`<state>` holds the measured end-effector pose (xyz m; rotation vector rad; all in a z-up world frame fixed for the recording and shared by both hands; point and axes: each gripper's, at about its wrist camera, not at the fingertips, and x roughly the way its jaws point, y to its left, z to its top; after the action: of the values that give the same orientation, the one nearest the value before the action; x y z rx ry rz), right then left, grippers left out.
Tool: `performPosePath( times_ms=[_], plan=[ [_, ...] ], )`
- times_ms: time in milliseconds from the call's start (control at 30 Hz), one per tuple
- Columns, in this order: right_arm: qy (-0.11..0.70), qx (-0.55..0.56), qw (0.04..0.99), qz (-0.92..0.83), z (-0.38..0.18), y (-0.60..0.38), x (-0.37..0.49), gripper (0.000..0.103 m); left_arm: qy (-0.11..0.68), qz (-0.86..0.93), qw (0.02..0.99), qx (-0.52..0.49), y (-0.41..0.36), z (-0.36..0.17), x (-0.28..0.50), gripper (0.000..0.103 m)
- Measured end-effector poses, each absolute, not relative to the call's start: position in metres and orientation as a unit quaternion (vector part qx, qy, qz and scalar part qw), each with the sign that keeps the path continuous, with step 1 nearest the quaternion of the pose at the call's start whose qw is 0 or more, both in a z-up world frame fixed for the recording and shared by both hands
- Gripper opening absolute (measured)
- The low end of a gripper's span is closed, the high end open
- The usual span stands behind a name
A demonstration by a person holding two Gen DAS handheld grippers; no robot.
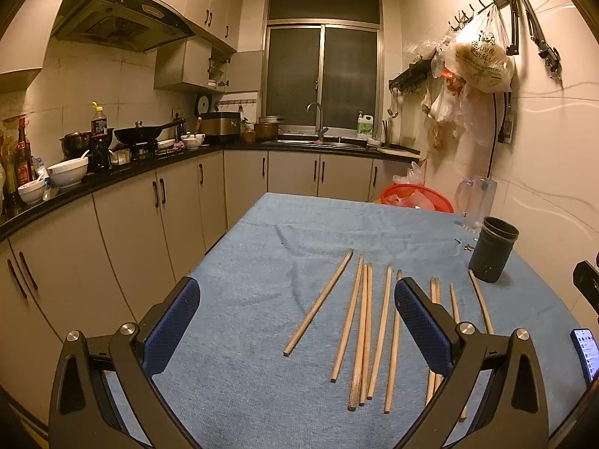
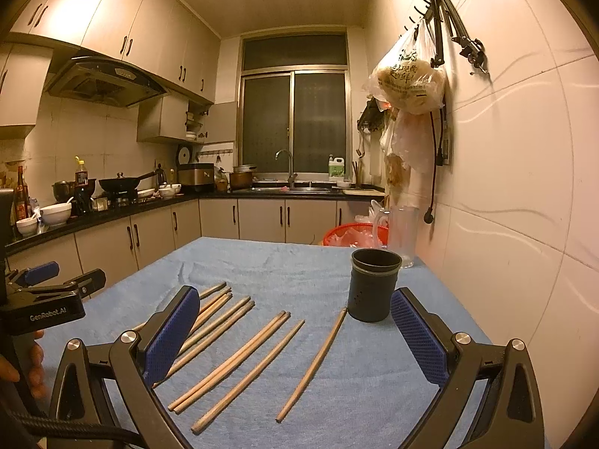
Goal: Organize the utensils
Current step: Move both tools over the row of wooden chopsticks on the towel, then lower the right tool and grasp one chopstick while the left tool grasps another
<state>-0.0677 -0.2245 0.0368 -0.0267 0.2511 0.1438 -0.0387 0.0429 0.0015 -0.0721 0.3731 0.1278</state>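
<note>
Several wooden chopsticks [image 1: 361, 329] lie side by side on the blue table cloth [image 1: 262, 262]; they also show in the right wrist view [image 2: 239, 351]. A dark cylindrical utensil holder [image 1: 491, 249] stands upright at the table's right side, empty as far as I can see; it also shows in the right wrist view [image 2: 373, 284]. My left gripper [image 1: 295, 299] is open and empty, held above the chopsticks' near ends. My right gripper [image 2: 294, 310] is open and empty, above the rightmost chopsticks, with the holder just beyond its right finger [image 2: 419, 333].
A clear glass jug [image 2: 400, 232] and a red basket [image 2: 352, 234] stand at the table's far right by the tiled wall. A phone [image 1: 586, 351] lies at the right edge. The left gripper's body [image 2: 45, 299] shows at the left. Kitchen counters lie beyond.
</note>
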Motion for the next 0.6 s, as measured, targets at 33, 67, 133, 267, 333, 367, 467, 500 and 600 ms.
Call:
performPosePath(
  times_ms=[33,67,133,267,333,367,467,500,600],
  plan=[
    [0.126,-0.013,0.989,0.072,0.037,-0.225,-0.067,0.103,0.186,0.063,0.98,-0.036,0.043,0.001,-0.038,0.103],
    [0.128,-0.013,0.989,0.072,0.036,-0.225,-0.066,0.103,0.187,0.064,0.98,-0.037,0.044,0.001,-0.037,0.103],
    [0.131,-0.013,0.989,0.071,0.035,-0.224,-0.065,0.103,0.189,0.063,0.979,-0.037,0.044,0.0,-0.036,0.103],
    [0.137,-0.016,0.988,0.074,0.034,-0.222,-0.062,0.103,0.249,0.045,0.967,-0.038,0.046,-0.007,-0.017,0.103],
    [0.151,-0.015,0.985,0.08,0.033,-0.224,-0.054,0.103,0.293,0.036,0.954,-0.042,0.05,-0.015,-0.005,0.103],
    [0.164,-0.01,0.983,0.082,0.033,-0.226,-0.048,0.103,0.316,0.029,0.947,-0.045,0.053,-0.019,0.003,0.103],
    [0.202,0.008,0.976,0.079,0.033,-0.237,-0.027,0.103,0.341,0.013,0.939,-0.039,0.06,-0.023,0.018,0.103],
    [0.212,0.012,0.974,0.075,0.033,-0.241,-0.021,0.103,0.349,0.008,0.936,-0.037,0.062,-0.023,0.024,0.103],
    [0.243,0.019,0.968,0.063,0.032,-0.253,0.0,0.103,0.379,-0.03,0.924,-0.046,0.069,-0.019,0.052,0.103]
  ],
)
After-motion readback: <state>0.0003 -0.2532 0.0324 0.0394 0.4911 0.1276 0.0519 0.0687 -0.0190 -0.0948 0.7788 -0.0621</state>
